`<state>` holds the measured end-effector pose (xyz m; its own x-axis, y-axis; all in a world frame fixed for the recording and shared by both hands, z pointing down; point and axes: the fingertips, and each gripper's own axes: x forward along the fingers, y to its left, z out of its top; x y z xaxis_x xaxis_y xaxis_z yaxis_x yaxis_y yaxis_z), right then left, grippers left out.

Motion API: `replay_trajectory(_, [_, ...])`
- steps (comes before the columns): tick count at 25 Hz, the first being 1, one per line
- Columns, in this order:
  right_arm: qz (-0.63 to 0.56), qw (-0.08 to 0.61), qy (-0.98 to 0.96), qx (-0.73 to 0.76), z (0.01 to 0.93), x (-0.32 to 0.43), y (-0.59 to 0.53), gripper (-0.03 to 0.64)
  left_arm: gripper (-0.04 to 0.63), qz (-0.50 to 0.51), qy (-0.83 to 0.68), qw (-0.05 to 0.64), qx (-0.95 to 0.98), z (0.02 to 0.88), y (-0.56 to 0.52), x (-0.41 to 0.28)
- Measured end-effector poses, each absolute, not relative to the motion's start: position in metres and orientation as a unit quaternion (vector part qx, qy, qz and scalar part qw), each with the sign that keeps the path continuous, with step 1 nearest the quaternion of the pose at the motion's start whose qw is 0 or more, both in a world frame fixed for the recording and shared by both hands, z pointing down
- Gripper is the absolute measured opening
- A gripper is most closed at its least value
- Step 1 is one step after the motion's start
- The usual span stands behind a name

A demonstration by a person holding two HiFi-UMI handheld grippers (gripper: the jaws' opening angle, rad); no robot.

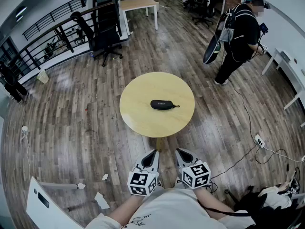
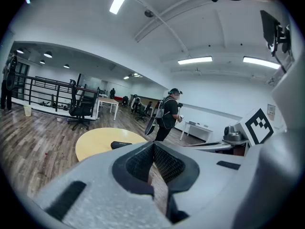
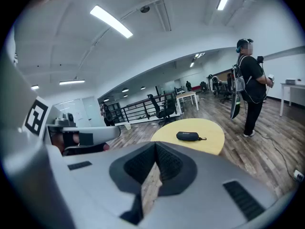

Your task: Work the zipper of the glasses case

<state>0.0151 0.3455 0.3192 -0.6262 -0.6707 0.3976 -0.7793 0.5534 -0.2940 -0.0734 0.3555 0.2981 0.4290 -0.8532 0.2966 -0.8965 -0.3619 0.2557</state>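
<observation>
A black zipped glasses case (image 1: 162,104) lies near the middle of a round yellow table (image 1: 143,123), its zipper pull (image 1: 177,106) pointing right. Both grippers hang close to my body, well short of the table edge and far from the case. My left gripper (image 1: 153,152) is shut with nothing in it, and so is my right gripper (image 1: 179,151). In the left gripper view the case (image 2: 121,145) shows just beyond the closed jaw tips (image 2: 153,145). The right gripper view has the case (image 3: 188,136) lying on the table (image 3: 214,132), far ahead of the jaws (image 3: 155,145).
A person in black (image 1: 240,32) stands on the wooden floor beyond the table to the right. An office chair (image 1: 102,37) and a wooden desk (image 1: 138,4) stand at the back. Cables and a power strip (image 1: 259,140) lie at right; a white board (image 1: 43,204) at lower left.
</observation>
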Motion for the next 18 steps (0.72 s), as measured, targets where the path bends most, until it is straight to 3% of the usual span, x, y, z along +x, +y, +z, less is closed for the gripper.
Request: replay_trajectory(18, [0.222,0.12,-0.874,0.415,0.335,-0.028,0.28,0.0,0.006,0.061,-0.533,0.197,0.82,0.316,0.292,-0.108])
